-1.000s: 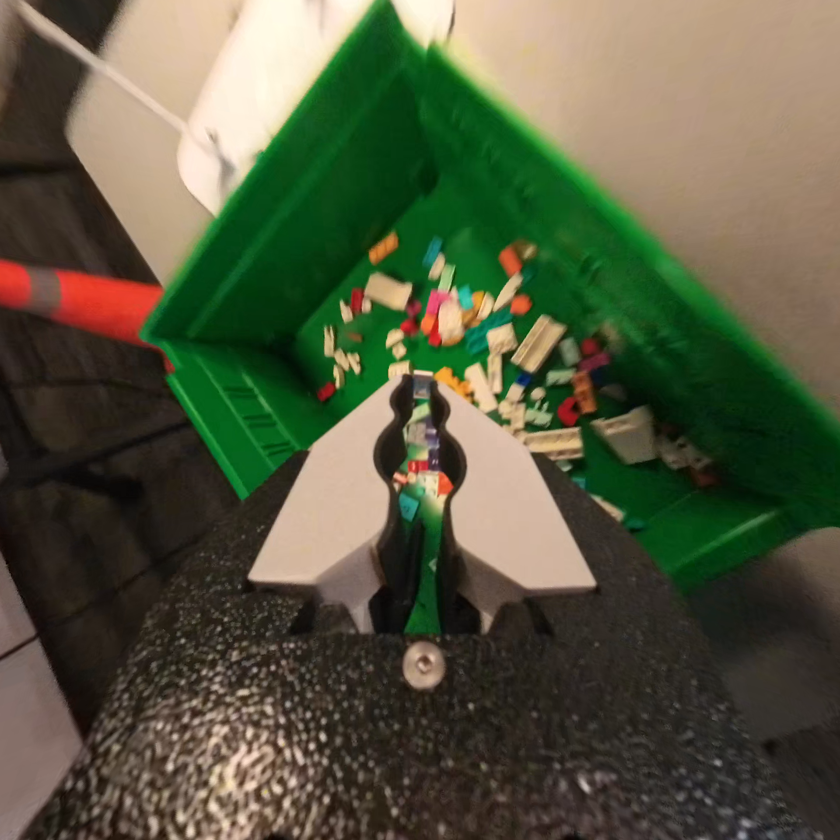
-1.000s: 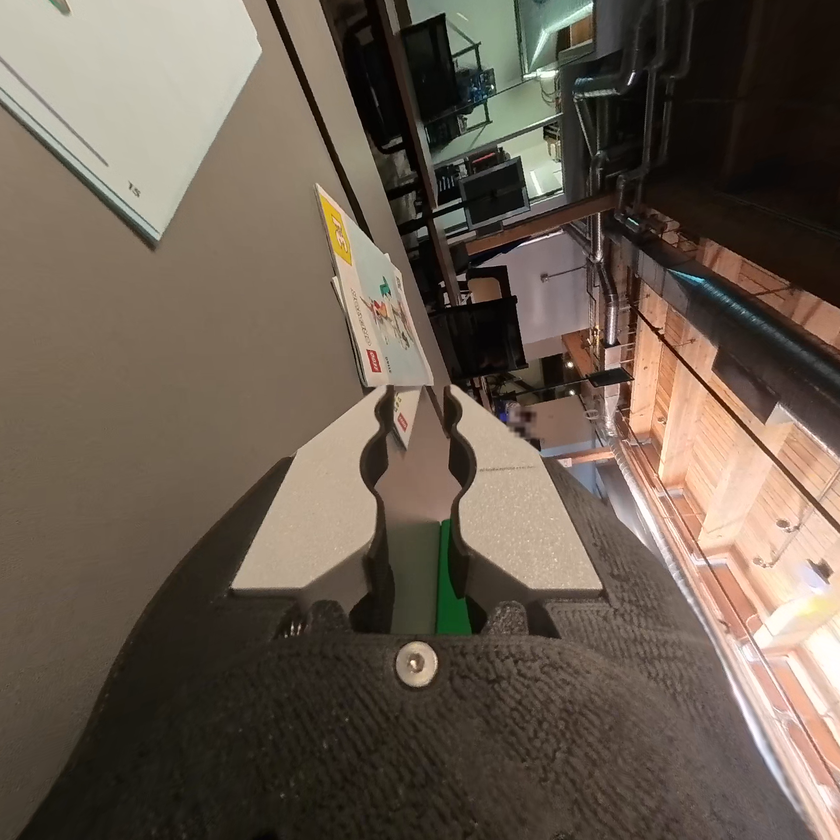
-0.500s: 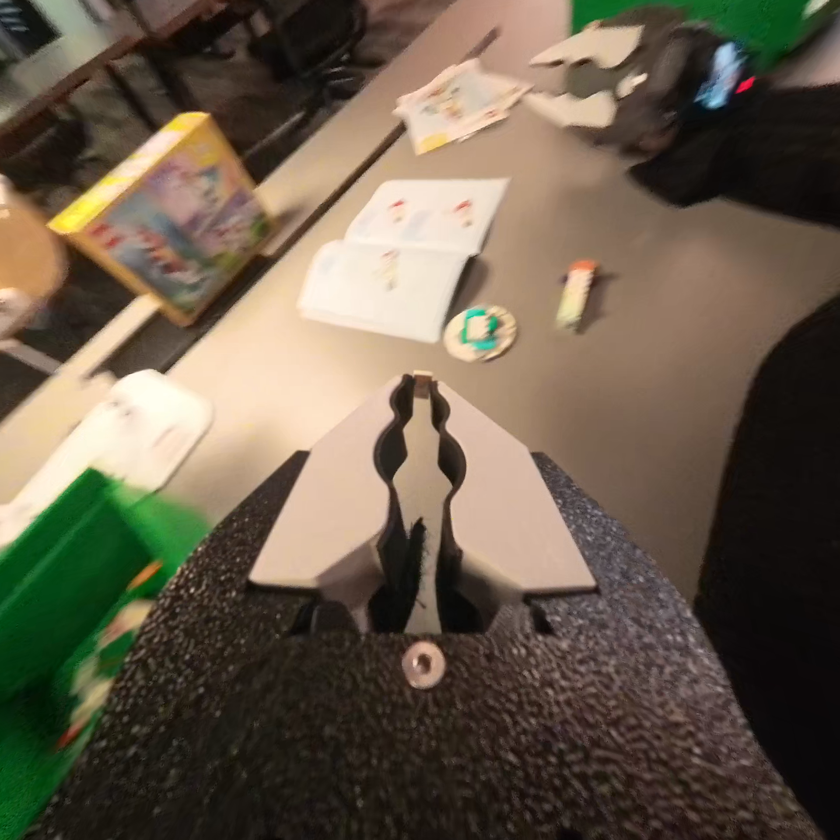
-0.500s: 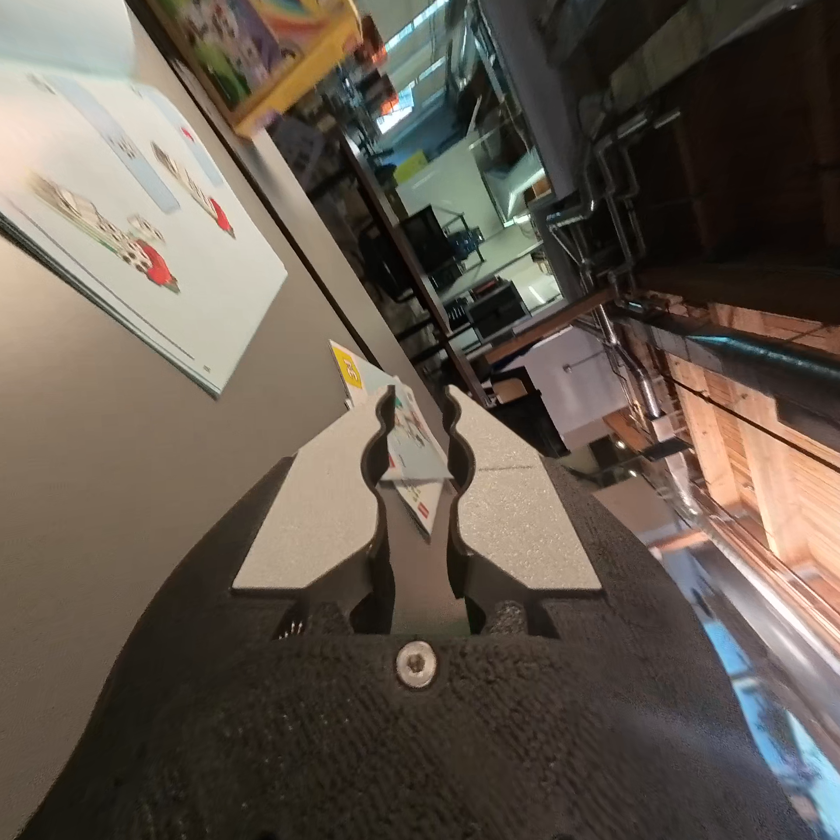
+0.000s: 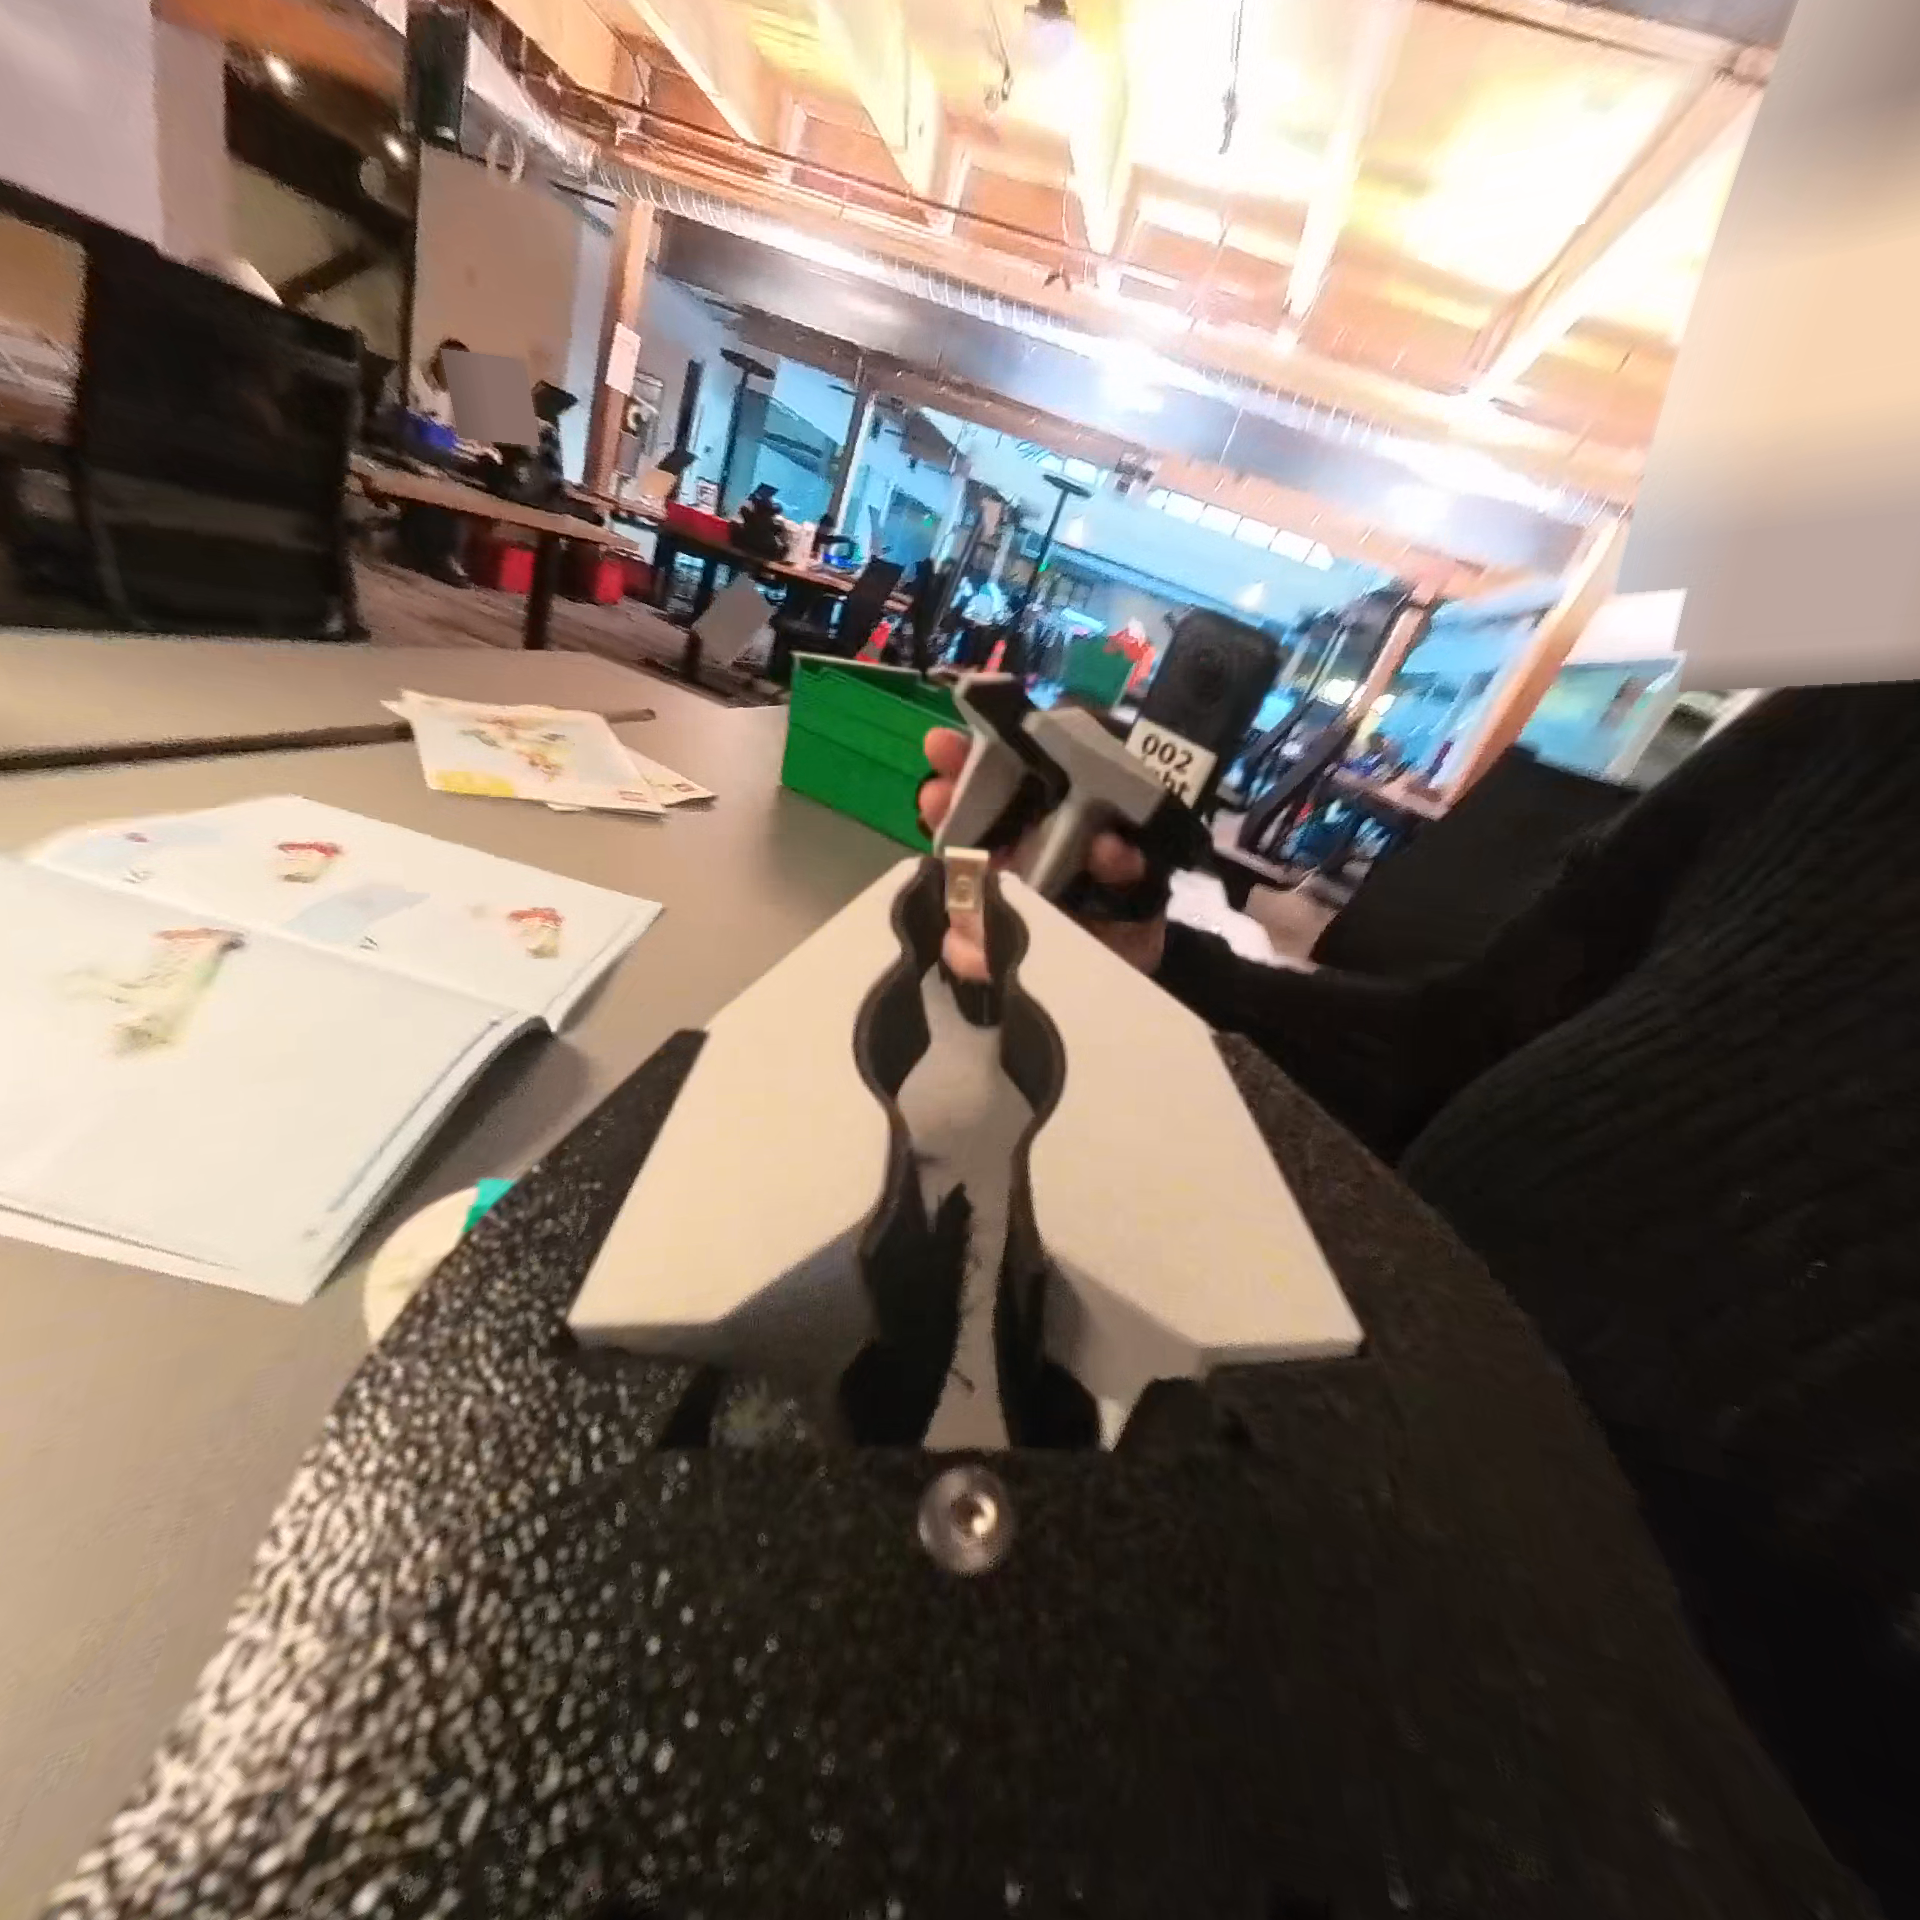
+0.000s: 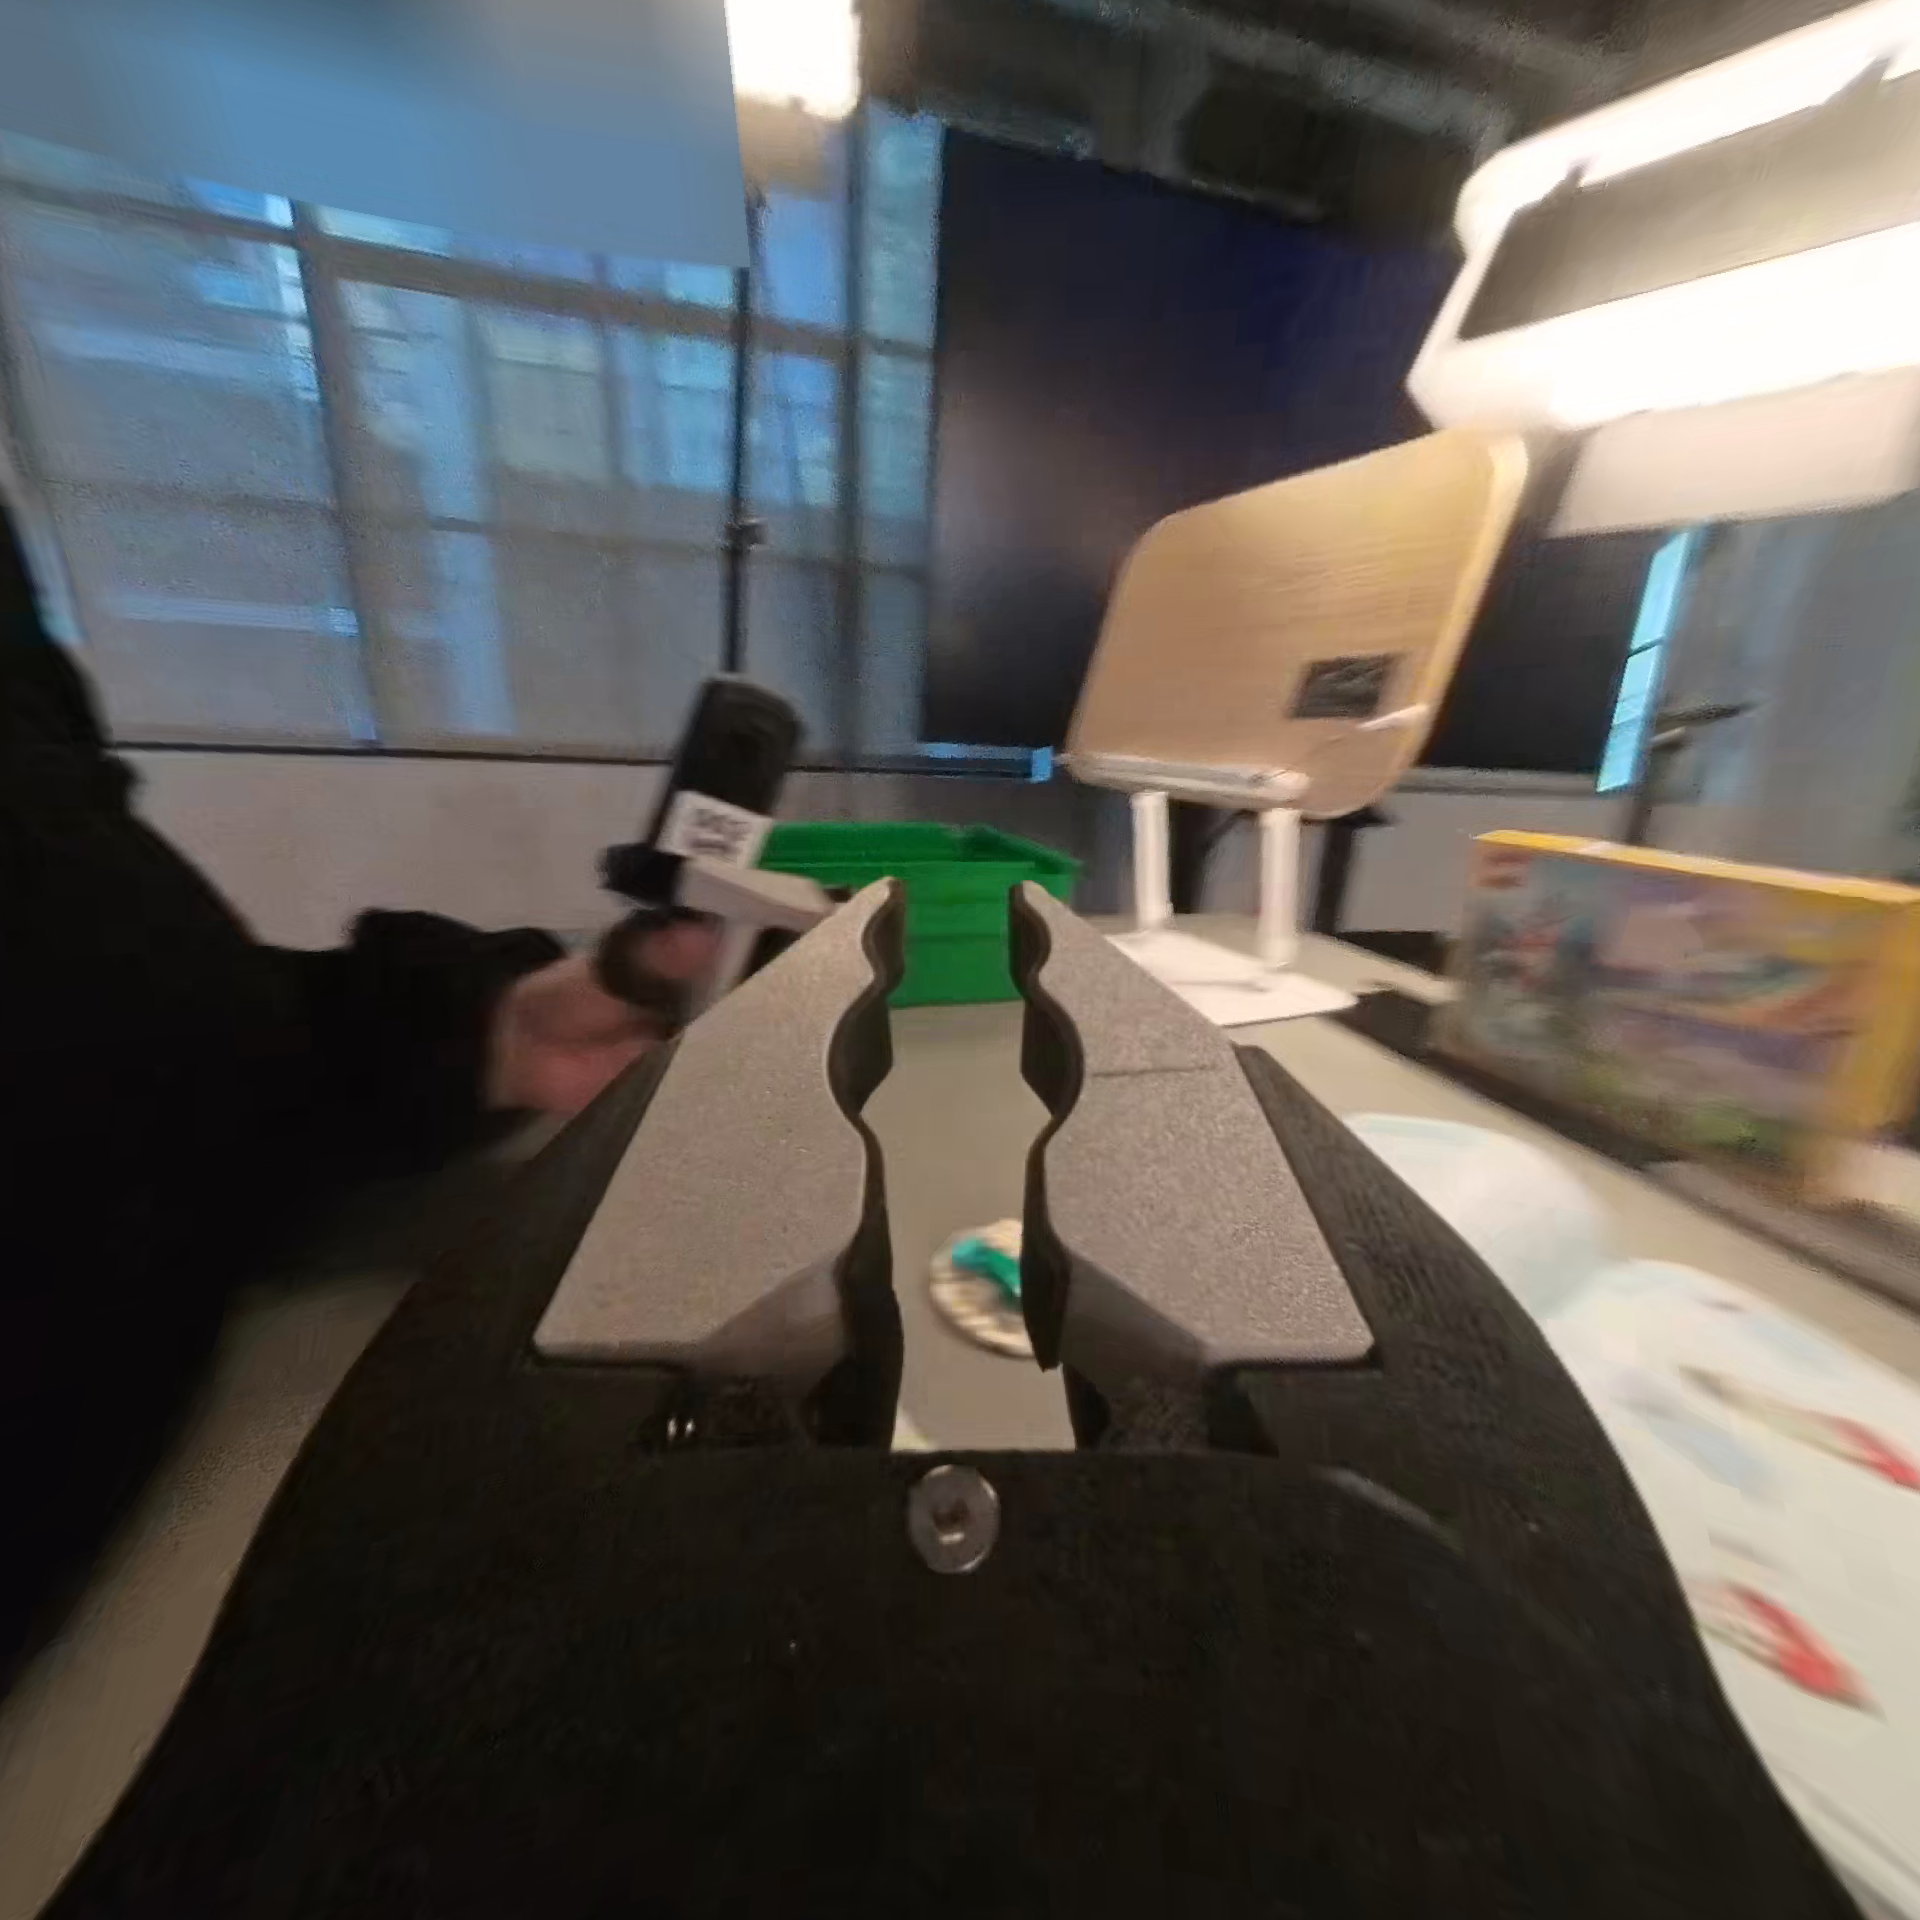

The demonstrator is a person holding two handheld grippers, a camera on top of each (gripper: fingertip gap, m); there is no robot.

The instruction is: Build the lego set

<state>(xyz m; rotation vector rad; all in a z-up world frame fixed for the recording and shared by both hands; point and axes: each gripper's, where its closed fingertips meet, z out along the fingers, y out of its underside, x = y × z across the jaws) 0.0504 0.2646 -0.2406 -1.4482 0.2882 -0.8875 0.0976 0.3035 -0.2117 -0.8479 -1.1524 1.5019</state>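
My left gripper [image 5: 961, 920] is shut on a small pale lego piece [image 5: 965, 878] that sticks out of its tips, held above the grey table [image 5: 727, 831]. My right gripper [image 6: 951, 904] is open and empty, its jaws a finger-width apart. It also shows in the left wrist view [image 5: 1013, 774], just beyond the held piece. The left gripper shows in the right wrist view [image 6: 758, 894], tips hidden behind my right finger. A round white disc with a teal piece [image 6: 977, 1288] lies on the table below; it also shows in the left wrist view [image 5: 426, 1247].
A green bin [image 5: 852, 748] [image 6: 935, 940] stands on the far table. An open instruction booklet [image 5: 260, 987] [image 6: 1662, 1455] lies near the disc, and more booklets [image 5: 540, 748] lie farther back. A yellow lego box [image 6: 1683, 987] and a wooden board on a white stand [image 6: 1288, 644] are nearby.
My left gripper swung away from the green bin with the pale piece and rose level over the table. My right gripper turned upright toward the left one and opened.
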